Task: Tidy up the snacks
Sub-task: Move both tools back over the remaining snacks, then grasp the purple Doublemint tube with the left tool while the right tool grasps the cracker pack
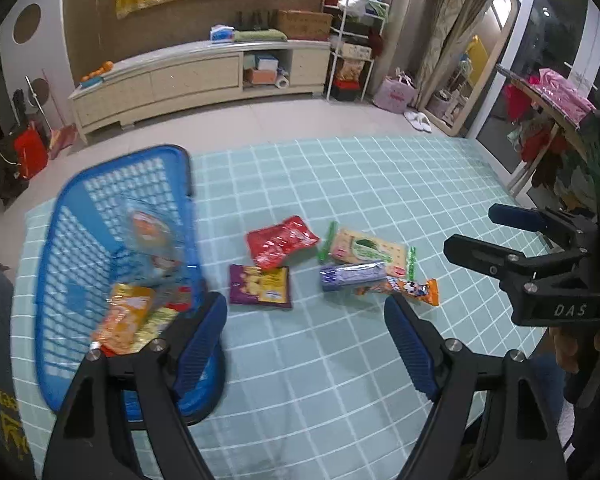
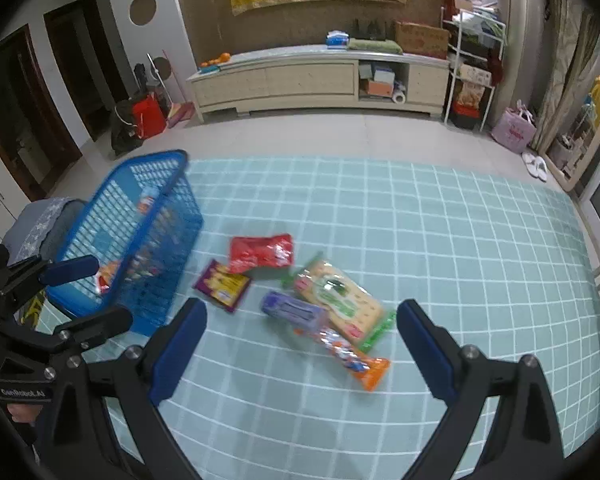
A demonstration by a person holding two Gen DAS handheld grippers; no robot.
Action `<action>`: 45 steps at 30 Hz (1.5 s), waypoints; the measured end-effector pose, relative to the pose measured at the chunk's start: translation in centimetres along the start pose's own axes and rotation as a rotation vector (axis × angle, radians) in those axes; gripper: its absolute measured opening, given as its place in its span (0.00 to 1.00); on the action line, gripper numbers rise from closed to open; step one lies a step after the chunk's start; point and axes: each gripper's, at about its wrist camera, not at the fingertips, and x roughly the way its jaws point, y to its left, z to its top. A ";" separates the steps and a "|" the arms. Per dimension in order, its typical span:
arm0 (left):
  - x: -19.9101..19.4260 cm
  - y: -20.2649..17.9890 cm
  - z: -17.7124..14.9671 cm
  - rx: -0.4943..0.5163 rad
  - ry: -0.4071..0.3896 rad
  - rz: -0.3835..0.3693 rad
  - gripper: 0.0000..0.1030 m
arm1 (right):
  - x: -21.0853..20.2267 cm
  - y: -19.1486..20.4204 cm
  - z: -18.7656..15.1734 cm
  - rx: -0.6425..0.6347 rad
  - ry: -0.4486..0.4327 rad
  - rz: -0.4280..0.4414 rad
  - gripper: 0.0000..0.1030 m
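Five snack packets lie on the checked cloth right of the blue basket; the purple roll, long axis slanting, sits nearest the right gripper, jaws wide and empty; left gripper likewise.

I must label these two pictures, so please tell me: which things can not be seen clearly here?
- Packets in the basket: left view, motion blur; right view, basket wall hides them.
- Print on the red packet, purple packet and cracker packet: too small and blurred.
- Orange packet: left view, partly behind the left gripper finger.
- Right gripper: left view, cut off by the edge.
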 end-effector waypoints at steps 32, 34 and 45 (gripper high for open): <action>15.7 -5.6 0.1 0.298 0.127 0.004 0.77 | 10.5 -9.2 -1.5 -0.084 0.100 0.026 0.95; 16.4 -6.0 0.4 0.332 0.134 0.003 0.77 | 10.7 -9.1 -1.7 -0.100 0.106 0.018 0.95; 18.2 -7.1 2.1 0.382 0.171 -0.065 0.75 | 11.4 -10.1 -1.3 -0.088 0.109 0.025 0.95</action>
